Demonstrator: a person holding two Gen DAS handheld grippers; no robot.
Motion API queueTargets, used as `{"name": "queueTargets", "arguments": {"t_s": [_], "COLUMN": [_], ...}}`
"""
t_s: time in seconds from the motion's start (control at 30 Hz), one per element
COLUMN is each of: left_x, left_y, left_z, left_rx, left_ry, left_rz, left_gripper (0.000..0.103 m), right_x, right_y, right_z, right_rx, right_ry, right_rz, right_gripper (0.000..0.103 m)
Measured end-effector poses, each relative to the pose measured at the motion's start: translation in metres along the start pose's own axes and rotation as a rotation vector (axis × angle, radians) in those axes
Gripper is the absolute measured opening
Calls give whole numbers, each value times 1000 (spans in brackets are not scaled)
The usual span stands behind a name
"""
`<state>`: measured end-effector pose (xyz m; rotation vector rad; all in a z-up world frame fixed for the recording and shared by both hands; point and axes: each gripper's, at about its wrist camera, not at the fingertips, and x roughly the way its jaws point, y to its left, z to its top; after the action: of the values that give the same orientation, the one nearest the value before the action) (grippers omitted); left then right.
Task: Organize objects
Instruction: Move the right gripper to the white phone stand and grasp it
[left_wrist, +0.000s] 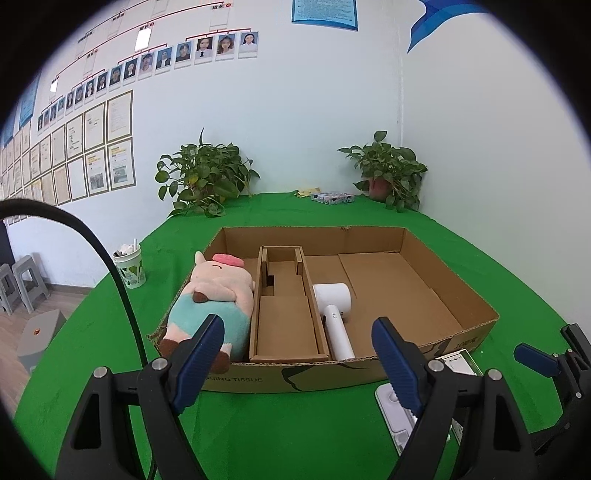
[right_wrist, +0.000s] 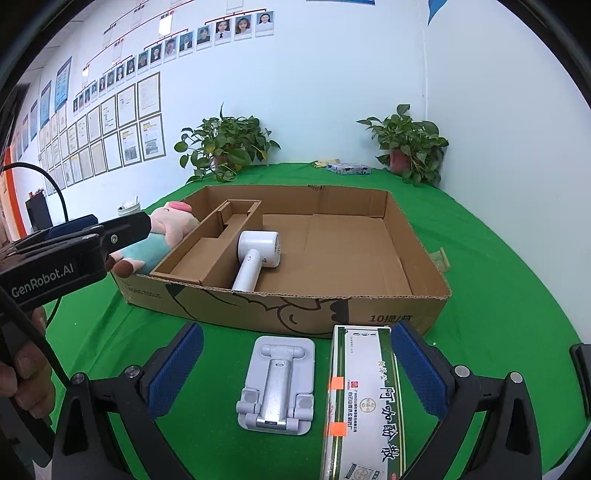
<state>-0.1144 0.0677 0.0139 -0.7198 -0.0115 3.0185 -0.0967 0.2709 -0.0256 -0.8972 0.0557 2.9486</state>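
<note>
My left tongs (left_wrist: 297, 360) wide open, empty, before cardboard box (right_wrist: 406, 310); plush (left_wrist: 214, 299) and dryer (right_wrist: 255, 258) inside. Phone stand (right_wrist: 277, 387) and medicine carton (right_wrist: 364, 402), lengthwise toward box, between my right tongs (right_wrist: 295, 373), wide open, empty, nearer.
</note>
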Motion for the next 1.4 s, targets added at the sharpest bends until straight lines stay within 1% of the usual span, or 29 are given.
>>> {"name": "queueTargets", "arguments": {"t_s": [0.1,0.17,0.33,0.4,0.47,0.57,0.6,0.67,0.77,0.83,0.9,0.97,1.07,1.13,1.17,1.2,1.23,1.27,1.33,1.4], "left_x": [-2,0,16,22,27,32,33,36,39,41,44,48,56,60,62,64,66,67,68,67], "left_y": [-1,2,13,15,16,18,18,17,14,10,6,4,6,7,7,7,8,9,10,9], "left_z": [-4,-7,-21,-29,-36,-43,-45,-47,-51,-53,-54,-55,-58,-58,-58,-59,-60,-61,-66,-73], "left_rx": [11,5,-25,-23,-21,-35,-41,-56,-64,-56,-46,-54,-101,-123,-127,-131,-138,-145,-165,-177], "left_ry": [-4,16,136,174,204,232,238,255,269,276,287,303,342,363,367,372,383,394,415,444], "left_rz": [6,2,-59,-66,-67,-86,-93,-106,-130,-144,-166,-190,-229,-258,-266,-273,-276,-279,-307,-345], "left_gripper": [81,81,81,81,81,81,81,81,81,81,81,81,81,81,81,81,81,81,81,81], "right_x": [2,5,20,33,46,60,60,63,64,69,77,81,86,94,99,103,104,103,100,92], "right_y": [1,3,25,34,40,37,33,23,5,-4,-10,-8,1,9,13,15,16,17,22,22], "right_z": [-3,-5,-19,-28,-37,-49,-50,-52,-52,-53,-50,-50,-48,-48,-48,-48,-49,-49,-50,-56], "right_rx": [0,3,-28,-31,-21,-2,-2,14,23,39,46,39,19,-10,-19,-30,-47,-52,-71,-71], "right_ry": [7,24,96,155,210,260,251,262,254,270,292,301,309,324,334,339,335,335,339,347], "right_rz": [14,51,207,278,304,284,262,246,182,146,134,123,127,99,90,76,65,76,79,104], "right_gripper": [102,102,102,100,97,96,96,96,96,96,96,96,96,96,91,82,77,66,66,66]}}
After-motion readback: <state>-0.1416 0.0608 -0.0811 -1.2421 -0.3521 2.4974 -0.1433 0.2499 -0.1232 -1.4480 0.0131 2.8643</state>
